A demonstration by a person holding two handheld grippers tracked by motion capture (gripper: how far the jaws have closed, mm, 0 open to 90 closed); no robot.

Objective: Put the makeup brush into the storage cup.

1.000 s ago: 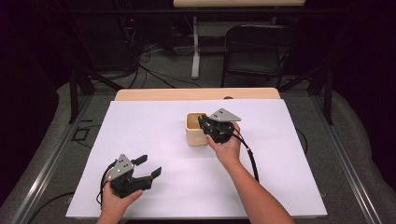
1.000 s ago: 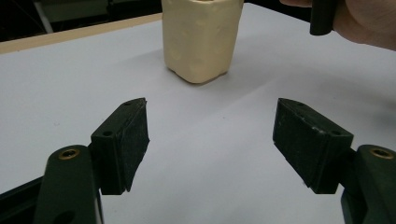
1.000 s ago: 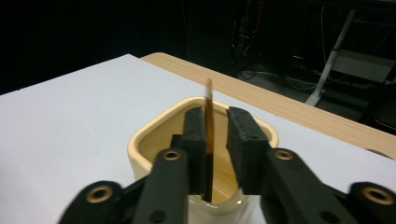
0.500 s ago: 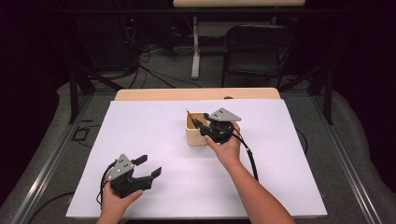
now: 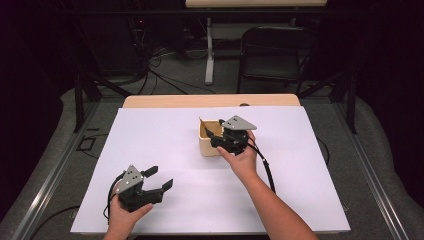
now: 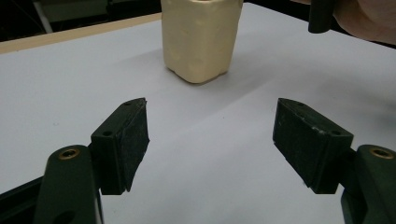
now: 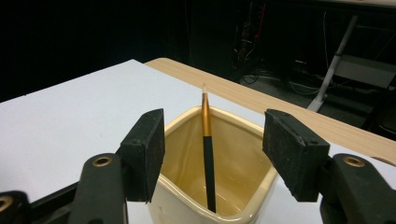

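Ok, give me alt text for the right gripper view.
A thin black and gold brush stands leaning inside a cream cup, between the open right tongs, which have just been opening. White table beyond.

High view looks down from above; both claw views closely share the cup (image 6: 201, 39).

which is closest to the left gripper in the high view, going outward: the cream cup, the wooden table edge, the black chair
From the left gripper, at the near left of the sheet:
1. Cream cup, mid-table, up and to its right.
2. Wooden table edge, along the far side of the white sheet.
3. Black chair, on the floor beyond the table, far right.
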